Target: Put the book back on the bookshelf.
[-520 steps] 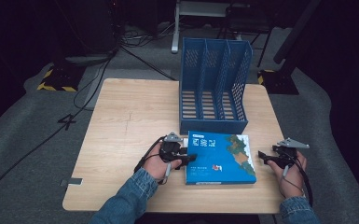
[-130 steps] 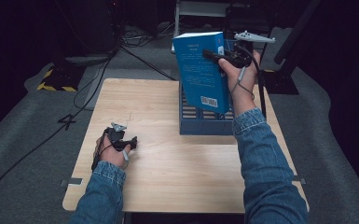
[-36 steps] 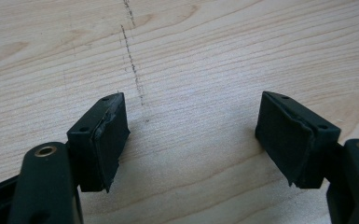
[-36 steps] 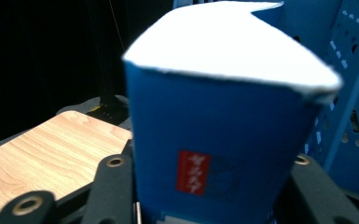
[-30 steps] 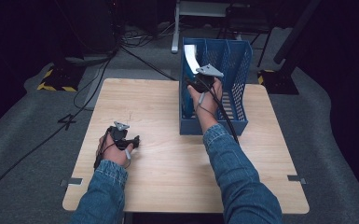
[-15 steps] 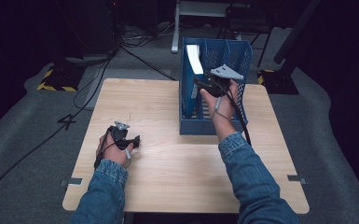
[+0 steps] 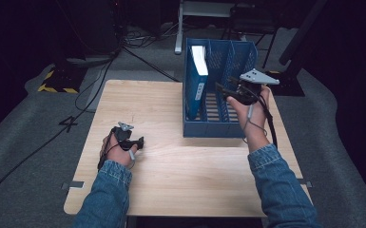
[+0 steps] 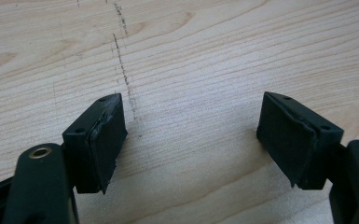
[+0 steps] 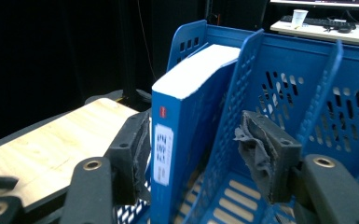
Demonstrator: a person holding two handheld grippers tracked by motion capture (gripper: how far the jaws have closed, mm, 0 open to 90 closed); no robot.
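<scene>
So the thick blue paperback book with the white page edges [image 7: 198, 78] is basically filed at this point. It's standing upright in the leftmost slot of the blue perforated plastic file rack [image 7: 218, 124], spine facing the person, leaning a bit against the divider. That rack sits at the far edge of the pale wooden table [image 7: 180, 185], and everything else here is placed off it.

The right gripper [image 7: 229, 93] is hanging just in front of the rack's right-hand slots, lifted off the tabletop. In its own view its jaws have just been opening and sit partway apart, the book's spine [image 9: 170, 154] lined up between them but neither pad pressing on it, so I'd call that let go.

The left gripper [image 7: 134, 142] is parked on the table well to the left of the rack, jaws wide with nothing but wood grain between them.

What's left, I reckon: pull the right hand clear of the rack, maybe nudge the book straighter. Otherwise done.
</scene>
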